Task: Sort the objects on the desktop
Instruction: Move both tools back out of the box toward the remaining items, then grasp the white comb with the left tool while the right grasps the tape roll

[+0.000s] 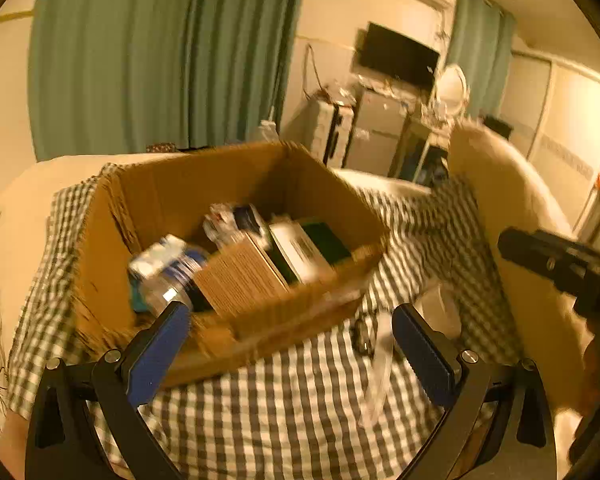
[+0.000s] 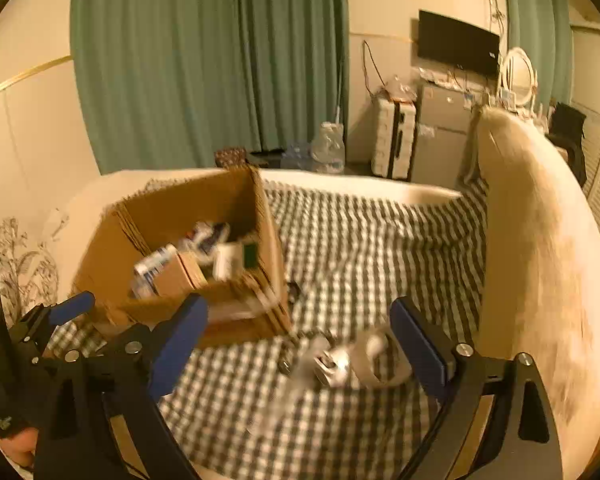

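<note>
An open cardboard box [image 1: 172, 196] sits on a checked cloth [image 1: 284, 412], holding a water bottle [image 1: 168, 276], a brown carton [image 1: 240, 280] and other small boxes. My left gripper [image 1: 292, 344] is open and empty just in front of the box. In the right wrist view the box [image 2: 188, 212] is at left. My right gripper [image 2: 300, 340] is open and empty above a blurred pile of small items and a clear tape roll [image 2: 368, 360] on the cloth [image 2: 360, 248]. The left gripper's fingers [image 2: 72, 308] show at the far left.
A cream cushion [image 2: 540, 264] borders the cloth on the right. The right gripper's black body [image 1: 568, 268] shows at the right edge of the left view. A dark small item [image 1: 362, 336] and clear tape [image 1: 380, 372] lie on the cloth near the box.
</note>
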The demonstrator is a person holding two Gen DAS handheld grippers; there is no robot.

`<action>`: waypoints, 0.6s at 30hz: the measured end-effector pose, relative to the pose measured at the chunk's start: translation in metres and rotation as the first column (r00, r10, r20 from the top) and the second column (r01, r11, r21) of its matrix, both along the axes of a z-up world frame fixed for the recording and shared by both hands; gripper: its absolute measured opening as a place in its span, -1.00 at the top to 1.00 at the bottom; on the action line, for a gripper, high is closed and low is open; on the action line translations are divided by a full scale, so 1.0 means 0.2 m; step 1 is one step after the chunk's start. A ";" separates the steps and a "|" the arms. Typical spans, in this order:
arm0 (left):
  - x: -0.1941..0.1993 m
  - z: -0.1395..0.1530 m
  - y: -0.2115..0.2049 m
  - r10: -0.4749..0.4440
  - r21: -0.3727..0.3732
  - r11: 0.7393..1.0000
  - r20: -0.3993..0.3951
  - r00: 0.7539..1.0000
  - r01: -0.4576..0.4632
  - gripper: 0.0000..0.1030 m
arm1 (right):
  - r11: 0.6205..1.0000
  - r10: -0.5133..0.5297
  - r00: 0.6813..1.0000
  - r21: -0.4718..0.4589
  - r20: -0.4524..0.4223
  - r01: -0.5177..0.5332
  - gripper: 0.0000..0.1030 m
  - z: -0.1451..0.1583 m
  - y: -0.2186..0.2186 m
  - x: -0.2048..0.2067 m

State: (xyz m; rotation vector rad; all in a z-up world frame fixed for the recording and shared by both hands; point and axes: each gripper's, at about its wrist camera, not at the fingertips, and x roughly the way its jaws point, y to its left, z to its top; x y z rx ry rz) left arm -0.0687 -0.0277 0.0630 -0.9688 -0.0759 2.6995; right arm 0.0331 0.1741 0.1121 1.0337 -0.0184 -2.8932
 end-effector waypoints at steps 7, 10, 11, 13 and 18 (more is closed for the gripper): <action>0.01 -0.24 0.22 -0.105 -0.074 0.991 0.039 0.994 0.108 -1.00 | 0.998 -0.064 0.994 -0.010 0.084 0.065 -0.84 -0.21 0.16 -0.03; 0.00 -0.35 0.30 -0.146 -0.094 0.984 0.066 0.987 0.151 -1.00 | 0.996 -0.085 0.992 0.019 0.099 0.083 -0.84 -0.28 0.19 -0.07; -0.02 -0.39 0.33 -0.160 -0.099 0.981 0.079 0.984 0.167 -1.00 | 0.996 -0.086 0.991 0.033 0.099 0.083 -0.84 -0.29 0.18 -0.08; -0.03 -0.45 0.38 -0.186 -0.098 0.976 0.107 0.977 0.196 -1.00 | 0.994 -0.084 0.991 0.082 0.100 0.076 -0.86 -0.33 0.17 -0.10; -0.10 -0.59 0.51 -0.241 -0.107 0.960 0.162 0.957 0.260 -1.00 | 0.980 -0.060 0.991 0.194 0.121 0.036 -0.91 -0.44 0.12 -0.17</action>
